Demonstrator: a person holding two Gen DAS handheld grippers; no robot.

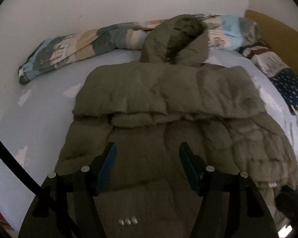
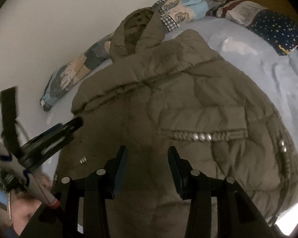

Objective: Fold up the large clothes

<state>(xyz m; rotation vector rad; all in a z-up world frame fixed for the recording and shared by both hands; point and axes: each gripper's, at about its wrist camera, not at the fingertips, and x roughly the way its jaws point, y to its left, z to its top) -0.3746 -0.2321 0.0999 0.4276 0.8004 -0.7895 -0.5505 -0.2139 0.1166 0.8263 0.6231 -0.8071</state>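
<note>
The olive hooded puffer coat (image 1: 168, 107) lies flat on the bed (image 1: 39, 119), hood (image 1: 174, 39) toward the wall, sleeves apparently folded across the chest. Left tongs (image 1: 147, 152) and right tongs (image 2: 147, 156) hover above the lower body, both spread and empty. Probable step: between folds. Next move likely requires gripping the hem and carrying it toward the hood.
</note>
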